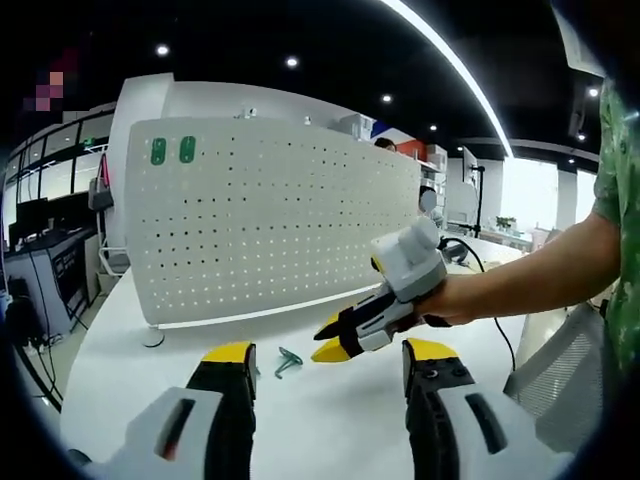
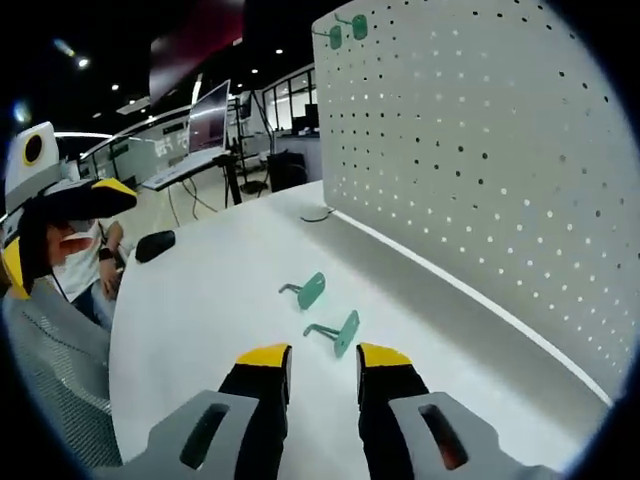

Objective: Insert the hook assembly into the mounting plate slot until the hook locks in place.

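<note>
Green plastic hooks lay loose on the white counter point(image 2: 200, 300): the nearer hook point(image 2: 337, 332) sat just ahead of the right gripper point(image 2: 322, 360), whose yellow-tipped jaws stood apart and empty, and the second hook point(image 2: 306, 290) lay just beyond the first. Each showed a flat oval back-plate with a thin bent arm, small and light. The perforated mounting plate point(image 2: 480, 170) stood upright beyond the hooks, with two green hooks point(image 2: 347, 30) already seated near its top corner.

The left gripper point(image 1: 330, 365) hovered over the counter near the hooks, jaws apart, holding nothing.

Risks judged: the nearer hook could skid or flip on the smooth counter if one jaw touched first; a grip on the thin arm could let the piece twist, spoiling alignment with the plate's holes.
</note>
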The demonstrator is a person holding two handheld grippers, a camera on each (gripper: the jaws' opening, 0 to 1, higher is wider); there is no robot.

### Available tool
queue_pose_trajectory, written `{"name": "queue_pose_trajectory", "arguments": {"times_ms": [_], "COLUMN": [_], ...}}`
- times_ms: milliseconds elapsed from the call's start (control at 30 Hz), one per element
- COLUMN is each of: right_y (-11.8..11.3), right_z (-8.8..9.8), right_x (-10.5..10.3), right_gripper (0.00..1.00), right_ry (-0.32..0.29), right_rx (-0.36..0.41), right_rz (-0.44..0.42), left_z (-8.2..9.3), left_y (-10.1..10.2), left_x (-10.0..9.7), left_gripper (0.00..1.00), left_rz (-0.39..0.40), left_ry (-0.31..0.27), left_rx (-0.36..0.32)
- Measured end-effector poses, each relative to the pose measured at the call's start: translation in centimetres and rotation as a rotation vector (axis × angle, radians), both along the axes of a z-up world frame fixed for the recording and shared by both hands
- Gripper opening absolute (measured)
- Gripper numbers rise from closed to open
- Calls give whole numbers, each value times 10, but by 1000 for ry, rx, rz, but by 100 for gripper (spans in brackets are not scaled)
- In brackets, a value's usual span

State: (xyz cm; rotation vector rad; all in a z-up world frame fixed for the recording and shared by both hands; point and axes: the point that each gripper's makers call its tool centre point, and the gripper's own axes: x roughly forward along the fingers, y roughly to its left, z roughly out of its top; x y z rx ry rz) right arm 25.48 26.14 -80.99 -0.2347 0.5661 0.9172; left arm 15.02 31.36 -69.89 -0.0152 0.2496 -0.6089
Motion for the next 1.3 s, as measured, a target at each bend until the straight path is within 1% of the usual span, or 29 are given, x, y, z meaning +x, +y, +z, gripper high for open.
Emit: {"name": "queue_pose_trajectory", "arguments": {"times_ms": [233,633,900,1067,1167,1300], "right_y": [2,11,14,14,12,8], "right_z": [-8,-17,-22,-26,-31,-31], "right_x": [4,12,11,14,17,21], "right_gripper": [21,14,12,11,9,7], "right_ry": [12,6,15,15,11,5], "right_rx": [-7,-31,-30,-45,-70,-71], "right_rz": [-8,-17,-19,-26,-32,-47], "left_z": [-1,-3,-3,-4,-4,-4], "left_y": [-1,-1,-3,-3,-3,-3], "left_x": [0,0,0,0,0,0], "left_gripper": [60,59,58,57,57,56], "left_rz": [-4,-10,-17,-20,-20,-21], "left_ry": [4,10,13,15,16,17], "left_rx": [-1,-2,-6,-6,-8,-8]}}
